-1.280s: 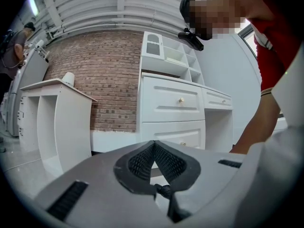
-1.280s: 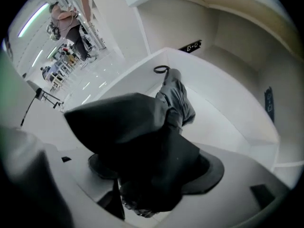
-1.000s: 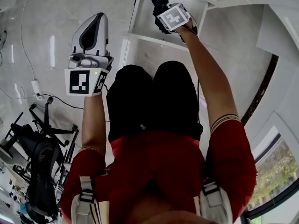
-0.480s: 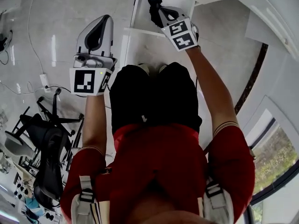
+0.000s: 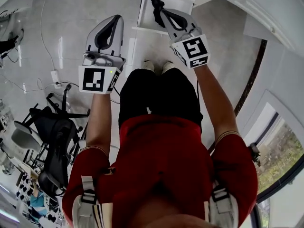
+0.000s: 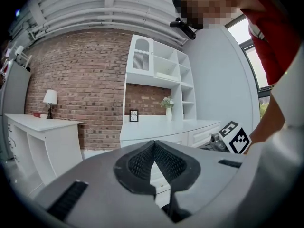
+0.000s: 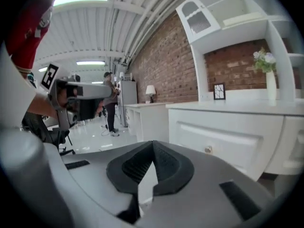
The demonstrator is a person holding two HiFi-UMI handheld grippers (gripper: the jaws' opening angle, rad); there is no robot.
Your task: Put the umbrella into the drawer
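- Head view: the person (image 5: pixel 161 151), in a red top and black trousers, stands with both arms stretched forward.
- A white cabinet (image 7: pixel 223 132) with a knobbed front stands just ahead of the right tongs (image 7: pixel 153 146), with a brick wall (image 7: pixel 166 65) behind it.
- A black office chair (image 5: pixel 52 141) sits on the floor, behind the left tongs (image 6: pixel 154 144) and to their outer side.
- The open drawer (image 5: pixel 141 13) lies low down, beyond the tip of the right tongs.
- The right tongs have their pads pressed together with nothing between them.
- The left tongs are likewise closed and empty, held beside the right pair but apart from it.
- The umbrella (image 5: pixel 154 3), a dark folded shape, lies in the left part of the drawer, just past the tip of the right tongs and free of both pairs.
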